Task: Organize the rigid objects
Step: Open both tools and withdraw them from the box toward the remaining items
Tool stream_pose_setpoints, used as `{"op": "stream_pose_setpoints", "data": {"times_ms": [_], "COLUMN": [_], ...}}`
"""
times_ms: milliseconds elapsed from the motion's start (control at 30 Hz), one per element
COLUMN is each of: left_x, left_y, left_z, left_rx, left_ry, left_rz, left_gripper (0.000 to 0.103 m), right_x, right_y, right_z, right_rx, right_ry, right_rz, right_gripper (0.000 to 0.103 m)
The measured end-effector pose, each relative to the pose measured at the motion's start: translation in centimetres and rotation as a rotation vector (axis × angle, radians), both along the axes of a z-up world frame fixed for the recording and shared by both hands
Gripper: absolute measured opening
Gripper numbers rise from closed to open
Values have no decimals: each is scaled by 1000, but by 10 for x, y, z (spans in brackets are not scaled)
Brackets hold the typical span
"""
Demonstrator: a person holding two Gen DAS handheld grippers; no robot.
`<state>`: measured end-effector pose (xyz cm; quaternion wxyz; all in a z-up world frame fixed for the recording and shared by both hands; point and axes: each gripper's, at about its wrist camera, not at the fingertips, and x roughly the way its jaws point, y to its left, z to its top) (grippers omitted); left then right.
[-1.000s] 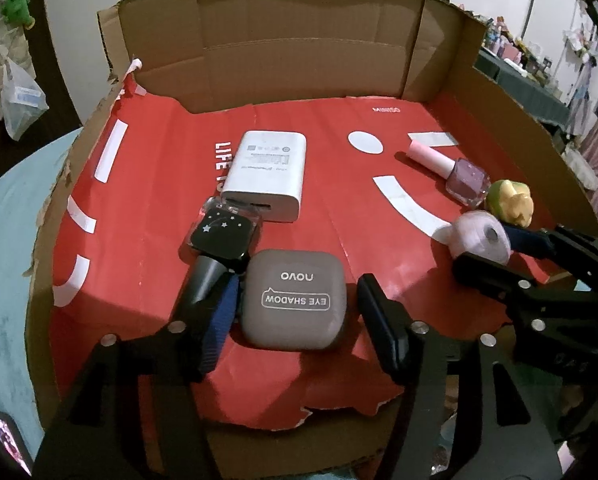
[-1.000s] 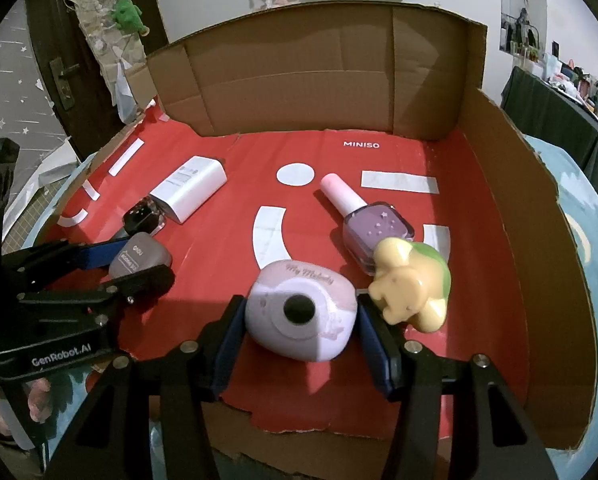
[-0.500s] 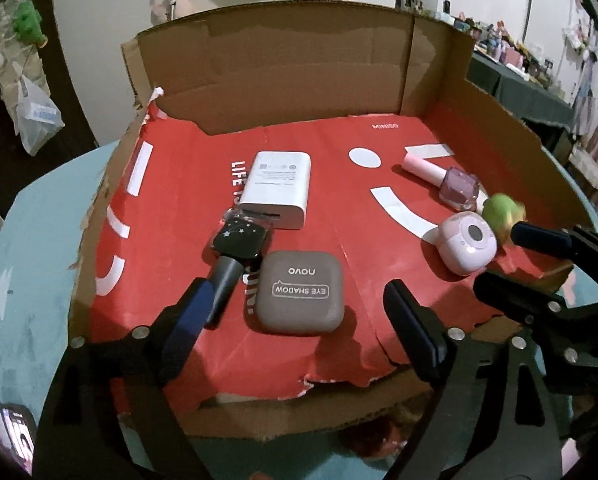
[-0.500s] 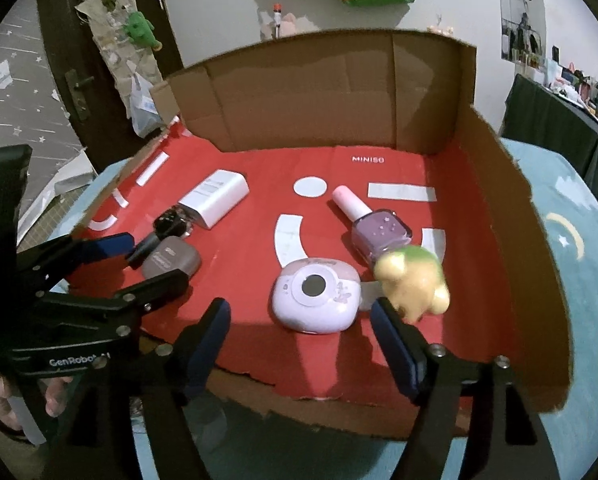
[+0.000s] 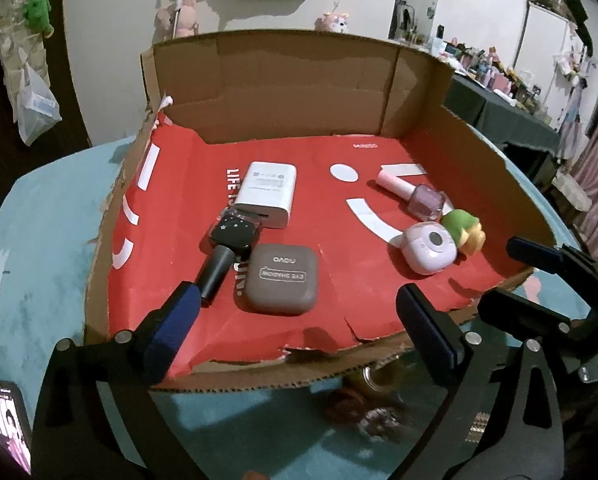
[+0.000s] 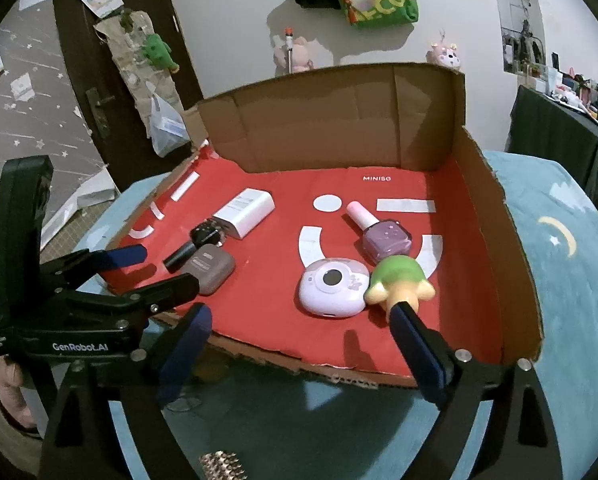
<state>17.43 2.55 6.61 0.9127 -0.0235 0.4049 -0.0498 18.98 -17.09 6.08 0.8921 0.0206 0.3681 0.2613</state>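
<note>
Both hand-held grippers, left (image 5: pixel 295 320) and right (image 6: pixel 299 340), hang spread wide at the box's (image 5: pixel 283 80) near edge, with the compact (image 5: pixel 281 278) and camera (image 6: pixel 333 286) lying beyond their fingertips at mid-frame.

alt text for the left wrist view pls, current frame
The open left gripper hovers at the near edge of a red-lined cardboard box holding a brown eye shadow case, black nail polish, white charger and lilac compact.
</note>
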Motion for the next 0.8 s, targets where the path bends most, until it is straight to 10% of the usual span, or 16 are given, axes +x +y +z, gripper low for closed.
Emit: {"op": "stream_pose_setpoints", "data": {"times_ms": [800], "left_x": [-62], "left_y": [-12], "left_z": [8], "left_rx": [-34], "left_ry": [-85], "left_rz": [-3], "left_gripper": [103], "right_x": [-47], "right_y": [-22], "right_z": [13], "right_rx": [115], "right_ry": [-64], "right_rz": [-3], "right_gripper": [103]}}
